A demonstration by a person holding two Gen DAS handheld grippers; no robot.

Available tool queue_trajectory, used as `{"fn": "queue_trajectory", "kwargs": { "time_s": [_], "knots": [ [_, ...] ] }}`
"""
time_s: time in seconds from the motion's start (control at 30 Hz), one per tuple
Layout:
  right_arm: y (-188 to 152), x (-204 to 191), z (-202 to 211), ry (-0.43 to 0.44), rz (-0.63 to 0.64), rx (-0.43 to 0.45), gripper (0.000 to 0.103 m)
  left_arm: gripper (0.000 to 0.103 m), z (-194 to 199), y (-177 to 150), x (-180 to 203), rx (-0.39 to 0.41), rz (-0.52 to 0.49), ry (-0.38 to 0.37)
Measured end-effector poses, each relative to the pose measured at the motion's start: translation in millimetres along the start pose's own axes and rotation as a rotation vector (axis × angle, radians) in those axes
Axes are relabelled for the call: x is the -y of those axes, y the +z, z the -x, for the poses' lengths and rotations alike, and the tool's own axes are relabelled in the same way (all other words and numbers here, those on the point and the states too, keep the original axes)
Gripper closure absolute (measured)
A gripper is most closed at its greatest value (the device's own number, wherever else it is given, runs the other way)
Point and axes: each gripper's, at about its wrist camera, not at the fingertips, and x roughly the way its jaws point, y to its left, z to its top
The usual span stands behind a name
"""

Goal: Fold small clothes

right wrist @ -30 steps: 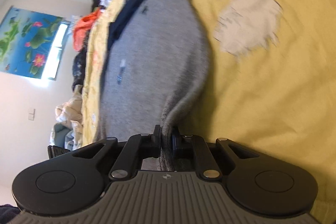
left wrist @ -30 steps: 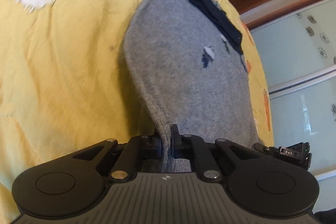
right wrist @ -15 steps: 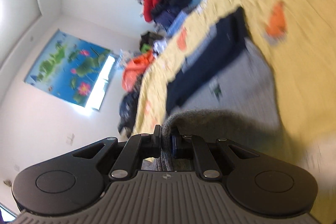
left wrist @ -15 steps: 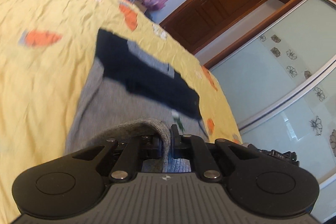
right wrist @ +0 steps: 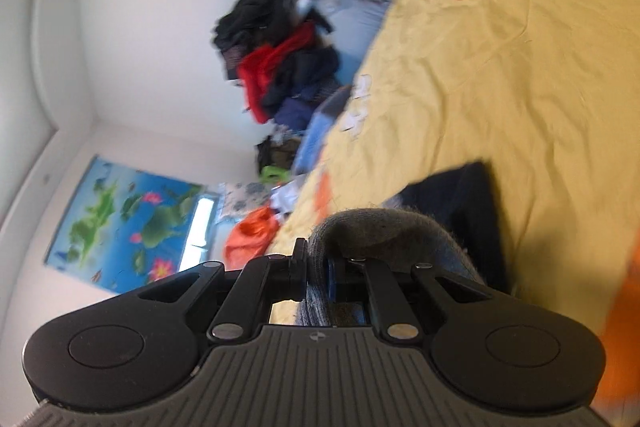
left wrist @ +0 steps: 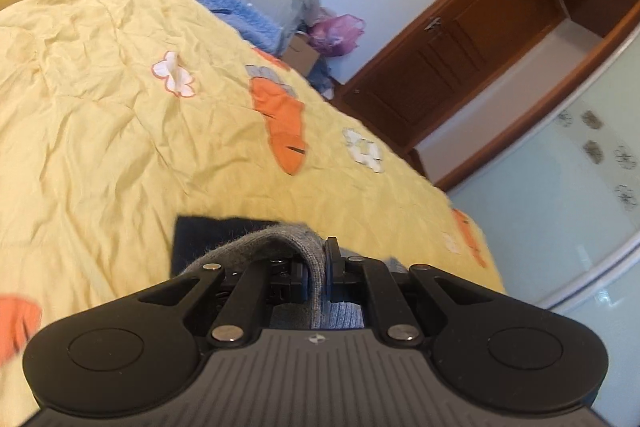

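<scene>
- Grey knit garment (left wrist: 280, 247): mostly hidden behind left gripper (left wrist: 316, 267) body; only the pinched fold shows. Same in right wrist view, behind right gripper (right wrist: 316, 267).
- Dark navy band (left wrist: 200, 239): lower part covered by the grey fold; full shape n/a.
- Clothes pile (right wrist: 280, 67) past bedspread's far edge: motion-blurred, items indistinct.
- Yellow bedspread (left wrist: 100, 107): cut off at left and btm picture edges.
- Orange patch (right wrist: 616, 327): blurred, cut by right edge, can't ID.
</scene>
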Motion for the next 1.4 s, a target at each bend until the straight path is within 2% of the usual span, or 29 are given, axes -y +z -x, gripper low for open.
{"fn": "queue_trajectory", "kwargs": {
  "time_s": [0.07, 0.13, 0.17, 0.2, 0.23, 0.27, 0.3, 0.33, 0.37, 0.4, 0.43, 0.47, 0.5, 0.63, 0.77, 0.83, 0.87, 1.03, 1.1, 1.17, 1.23, 1.3, 1.4],
  "knots": [
    [8, 13, -20, -0.044, -0.011, 0.002, 0.085, 0.096, -20, 5, -9, -0.002, 0.01, 0.029],
    [11, 23, -36, -0.09, -0.001, 0.003, 0.083, 0.096, -37, 8, -17, 0.023, 0.008, 0.091],
    [10, 26, -43, -0.127, 0.01, 0.005, 0.078, 0.095, -43, 9, -23, 0.026, 0.025, 0.125],
    [8, 30, -47, -0.172, 0.009, 0.011, 0.073, 0.09, -49, 8, -30, 0.007, 0.05, 0.146],
    [5, 32, -49, -0.19, -0.005, 0.015, 0.059, 0.085, -53, 8, -37, -0.028, 0.094, 0.157],
    [1, 32, -45, -0.16, -0.011, 0.028, 0.049, 0.072, -53, 6, -44, -0.049, 0.147, 0.153],
    [-4, 29, -37, -0.14, -0.013, 0.05, 0.042, 0.065, -47, 1, -48, -0.033, 0.178, 0.133],
    [-8, 23, -26, -0.131, 0.002, 0.08, 0.029, 0.062, -34, -5, -47, 0.008, 0.174, 0.127],
    [-15, 16, -15, -0.131, 0.035, 0.106, 0.019, 0.048, -19, -11, -41, 0.049, 0.147, 0.149],
    [-22, 9, -1, -0.141, 0.07, 0.123, 0.018, 0.022, -2, -19, -35, 0.089, 0.116, 0.189],
    [-30, 4, 12, -0.147, 0.099, 0.13, 0.018, 0.013, 15, -30, -29, 0.133, 0.094, 0.218],
    [-38, 2, 24, -0.151, 0.119, 0.125, 0.018, 0.01, 35, -43, -26, 0.184, 0.076, 0.223],
    [-47, 1, 38, -0.166, 0.13, 0.116, 0.018, 0.01, 50, -56, -24, 0.207, 0.068, 0.216],
    [-90, 11, 81, -0.24, 0.13, 0.076, 0.018, 0.01, 92, -108, -27, 0.191, 0.142, 0.175],
    [-126, 25, 101, -0.268, 0.092, 0.049, 0.021, 0.01, 98, -150, -35, 0.125, 0.2, 0.204],
    [-139, 21, 104, -0.266, 0.114, 0.038, 0.02, 0.01, 97, -164, -38, 0.098, 0.216, 0.184],
    [-143, 19, 101, -0.264, 0.119, 0.033, 0.02, 0.008, 100, -170, -36, 0.125, 0.203, 0.182],
    [-151, 9, 79, -0.249, 0.145, 0.014, 0.02, 0.007, 91, -171, -29, 0.153, 0.202, 0.174],
    [-150, 6, 66, -0.254, 0.144, 0.023, 0.027, 0.007, 85, -168, -26, 0.175, 0.204, 0.185],
    [-147, 10, 50, -0.259, 0.112, 0.015, 0.049, 0.008, 78, -163, -23, 0.176, 0.198, 0.202],
    [-147, 15, 40, -0.252, 0.086, 0.009, 0.059, 0.021, 74, -160, -20, 0.169, 0.177, 0.233],
    [-151, 18, 38, -0.238, 0.077, 0.001, 0.062, 0.058, 70, -160, -19, 0.146, 0.16, 0.261],
    [-155, 20, 37, -0.236, 0.079, -0.01, 0.074, 0.074, 70, -159, -27, 0.13, 0.191, 0.251]
  ]
}}
